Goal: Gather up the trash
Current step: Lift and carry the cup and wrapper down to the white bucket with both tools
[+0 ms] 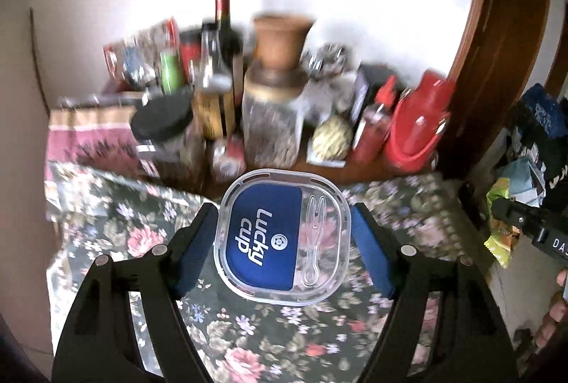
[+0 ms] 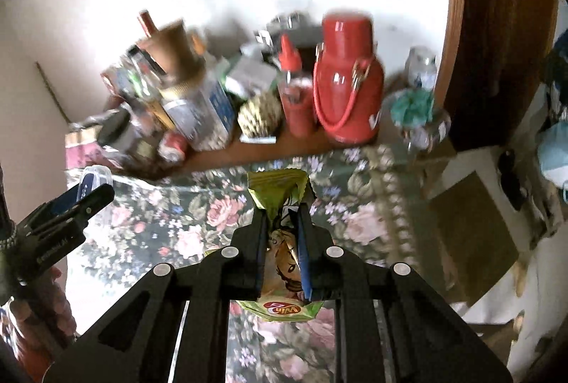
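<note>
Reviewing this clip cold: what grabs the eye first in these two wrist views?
The clear plastic lid with its blue Lucky Cup label, clamped between the left gripper pads above the floral tablecloth. Then the green snack wrapper pinched in the right gripper. Behind, a red thermos stands out among blurred bottles and jars against the wall.

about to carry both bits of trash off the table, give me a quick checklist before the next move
1. Left gripper clamped on the Lucky Cup lid: ok, both pads on its edges.
2. Right gripper pinching the green snack wrapper: ok, jaws nearly shut on it.
3. Both items clear of the floral tablecloth: cannot tell.
4. Lid clear of the jars and bottles behind, such as the black-lidded jar: ok.
5. Wrapper clear of the red flask: ok.
6. Bin in view: not ok, none visible.
</note>
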The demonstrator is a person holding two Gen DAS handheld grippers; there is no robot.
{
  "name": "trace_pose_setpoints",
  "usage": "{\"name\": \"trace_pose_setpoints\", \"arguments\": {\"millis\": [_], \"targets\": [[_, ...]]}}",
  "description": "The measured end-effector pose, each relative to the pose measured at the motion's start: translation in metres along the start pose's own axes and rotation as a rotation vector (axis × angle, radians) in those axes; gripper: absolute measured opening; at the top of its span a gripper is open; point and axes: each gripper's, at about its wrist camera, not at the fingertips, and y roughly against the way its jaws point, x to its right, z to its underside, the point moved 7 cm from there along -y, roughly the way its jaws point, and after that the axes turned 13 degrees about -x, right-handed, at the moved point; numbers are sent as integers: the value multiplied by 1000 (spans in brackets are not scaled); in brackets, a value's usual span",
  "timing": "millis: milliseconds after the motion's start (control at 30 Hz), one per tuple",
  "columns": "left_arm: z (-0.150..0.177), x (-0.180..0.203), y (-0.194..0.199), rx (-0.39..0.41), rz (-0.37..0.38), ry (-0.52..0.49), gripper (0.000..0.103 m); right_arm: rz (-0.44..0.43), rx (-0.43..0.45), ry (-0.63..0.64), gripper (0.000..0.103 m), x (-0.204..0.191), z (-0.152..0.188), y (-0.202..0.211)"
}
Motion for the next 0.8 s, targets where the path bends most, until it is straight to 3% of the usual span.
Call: {"name": "trace_pose_setpoints", "arguments": {"millis": [167,467,800], "targets": [[9,33,62,103,-18,10,75,-37,81,62,14,6,9,53],[55,92,158,250,-73,45,75,-107,205,172,14,16,36,130],[89,114,231,347,-55,63,75,-157,268,247,14,15,70,190]]}}
